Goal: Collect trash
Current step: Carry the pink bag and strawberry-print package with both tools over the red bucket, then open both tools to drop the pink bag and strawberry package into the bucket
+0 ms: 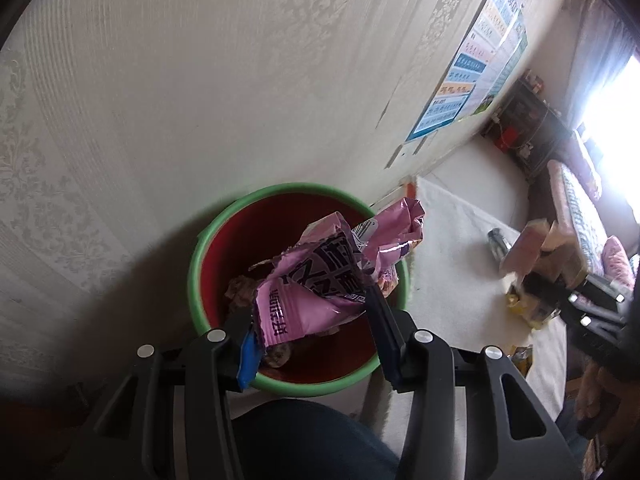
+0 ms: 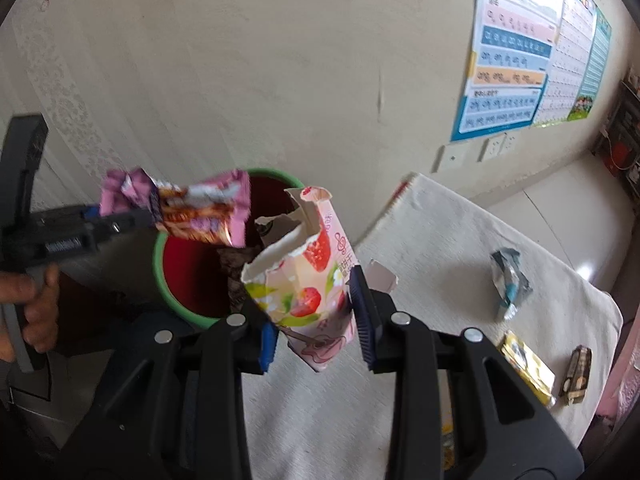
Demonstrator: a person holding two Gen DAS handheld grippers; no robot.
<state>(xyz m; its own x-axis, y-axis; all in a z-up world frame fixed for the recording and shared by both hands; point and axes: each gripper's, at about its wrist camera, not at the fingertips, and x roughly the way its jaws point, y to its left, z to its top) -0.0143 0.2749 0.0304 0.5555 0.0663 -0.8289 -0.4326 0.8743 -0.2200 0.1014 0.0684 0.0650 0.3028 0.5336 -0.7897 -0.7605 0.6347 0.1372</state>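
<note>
A red bin with a green rim (image 1: 224,224) stands against the wall, with trash inside; it also shows in the right wrist view (image 2: 160,264). My left gripper (image 1: 310,300) is shut on a crumpled pink snack wrapper (image 1: 316,292) and holds it over the bin's mouth; the wrapper also shows in the right wrist view (image 2: 192,208). My right gripper (image 2: 312,308) is shut on a torn pink strawberry carton (image 2: 308,292), held just right of the bin above the white cloth. In the left wrist view the carton (image 1: 536,248) is blurred at the right.
A white cloth (image 2: 440,240) covers the surface right of the bin. On it lie a silver-blue wrapper (image 2: 510,280), a yellow packet (image 2: 528,364) and a small dark packet (image 2: 576,372). A poster (image 2: 516,60) hangs on the wall. Shelves stand at far right.
</note>
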